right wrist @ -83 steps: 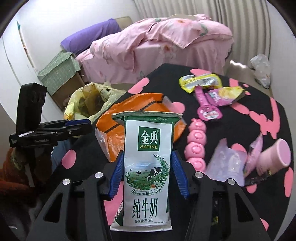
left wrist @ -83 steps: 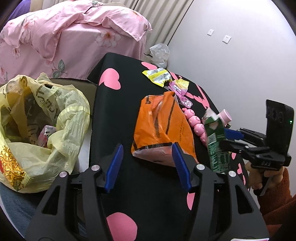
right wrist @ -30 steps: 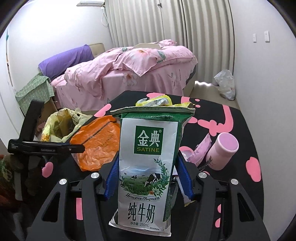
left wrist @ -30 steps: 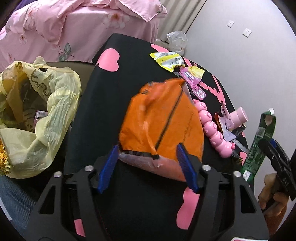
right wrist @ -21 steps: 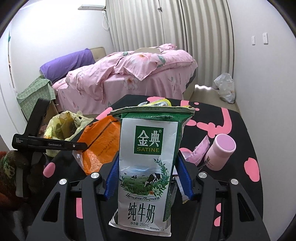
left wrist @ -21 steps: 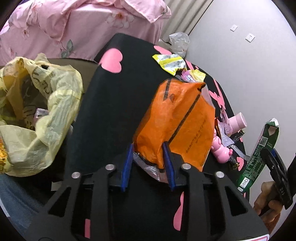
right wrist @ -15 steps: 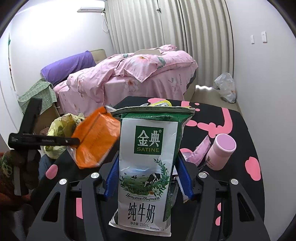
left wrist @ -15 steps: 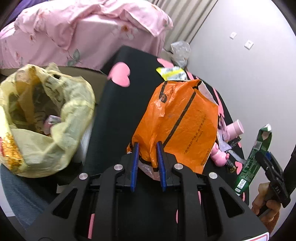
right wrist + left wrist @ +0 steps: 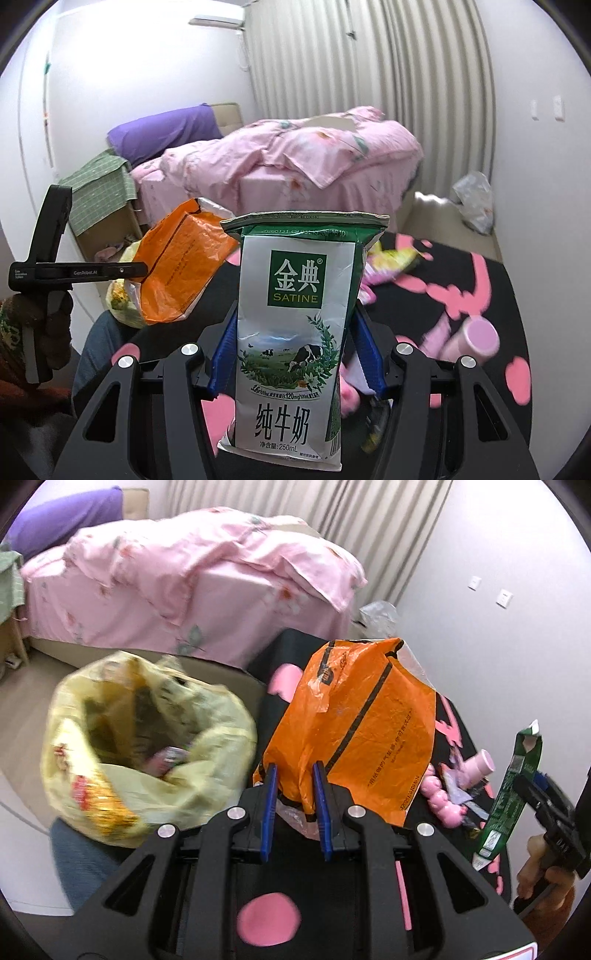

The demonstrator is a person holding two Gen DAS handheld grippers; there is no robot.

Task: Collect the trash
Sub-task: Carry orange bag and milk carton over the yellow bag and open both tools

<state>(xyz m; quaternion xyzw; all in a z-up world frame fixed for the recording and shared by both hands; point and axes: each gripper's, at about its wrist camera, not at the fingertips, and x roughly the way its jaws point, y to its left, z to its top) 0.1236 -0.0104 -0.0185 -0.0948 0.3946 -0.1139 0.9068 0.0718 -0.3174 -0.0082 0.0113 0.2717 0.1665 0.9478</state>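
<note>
My left gripper [image 9: 294, 771] is shut on the lower edge of an orange plastic bag [image 9: 362, 720], which hangs lifted above the black table with pink hearts [image 9: 266, 919]. To its left an open yellow trash bag [image 9: 147, 746] holds several wrappers. My right gripper [image 9: 295, 325] is shut on an upright green and white milk carton [image 9: 299, 321]; the same carton [image 9: 511, 797] shows at the right edge of the left wrist view. The orange bag [image 9: 181, 266] hangs from the left gripper [image 9: 142, 272] at the left of the right wrist view.
On the table lie a pink bottle [image 9: 476, 338], a row of pink cups [image 9: 441, 797], and yellow and pink wrappers [image 9: 395, 258]. A pink bed [image 9: 192, 579] stands behind, with a cardboard box [image 9: 107, 221] and a white bag [image 9: 474, 201] on the floor.
The left gripper closed on the orange bag's edge and lifted it off the table, swinging toward the yellow trash bag. The right gripper rose slightly, still holding the carton.
</note>
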